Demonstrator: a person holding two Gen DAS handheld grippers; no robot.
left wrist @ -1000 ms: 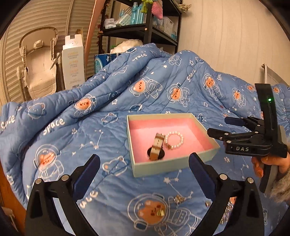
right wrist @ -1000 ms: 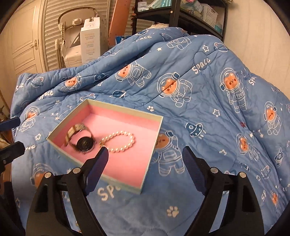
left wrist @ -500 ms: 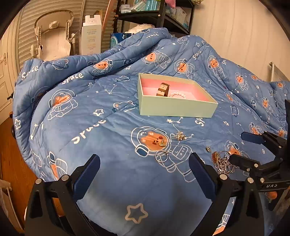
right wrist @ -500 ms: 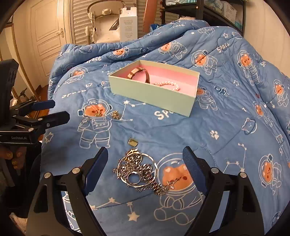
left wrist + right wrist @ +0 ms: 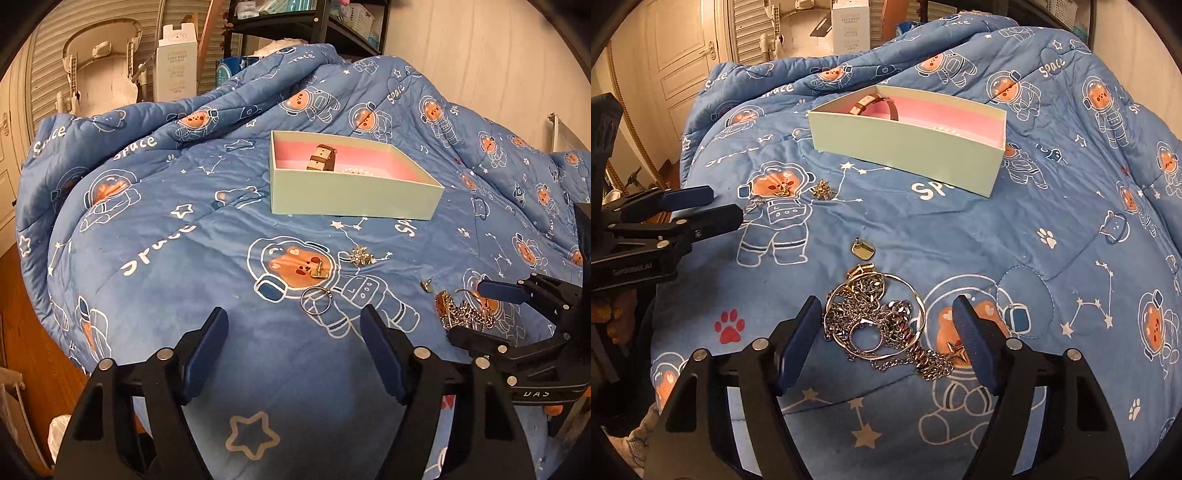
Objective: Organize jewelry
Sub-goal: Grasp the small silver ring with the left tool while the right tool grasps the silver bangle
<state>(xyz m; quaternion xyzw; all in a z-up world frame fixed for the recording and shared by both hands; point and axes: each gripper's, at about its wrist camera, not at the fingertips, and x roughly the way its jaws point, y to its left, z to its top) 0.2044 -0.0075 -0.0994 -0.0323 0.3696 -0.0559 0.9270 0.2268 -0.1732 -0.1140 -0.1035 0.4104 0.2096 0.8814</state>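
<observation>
Left claw [image 5: 293, 345] hangs wide open over the blue quilt [image 5: 166, 258] on my side, nothing between its pads, and I see it again at the left edge of the right wrist view [image 5: 709, 206], jaws parted and empty. Just ahead of it lie a thin silver ring [image 5: 316, 300], a small gold buckle piece [image 5: 319, 270] on the printed bear, and a sparkly brooch [image 5: 360, 255] a little further on. Beyond these sits the pale green box [image 5: 351, 195] with its pink lining; I can see a brown and cream watch strap [image 5: 322, 158] standing up inside toward the left, and the tops of a string of pearls [image 5: 356, 170] beside it, mostly hidden by the near wall. To the right of the loose pieces a small gold pendant [image 5: 863, 251] lies alone on the quilt, and near it a tangled heap of silver chains and hoops [image 5: 882, 317] with a gold clasp at its far edge. My right claw [image 5: 884, 345] is spread wide around that heap, one pad on either side, not closed on anything.
</observation>
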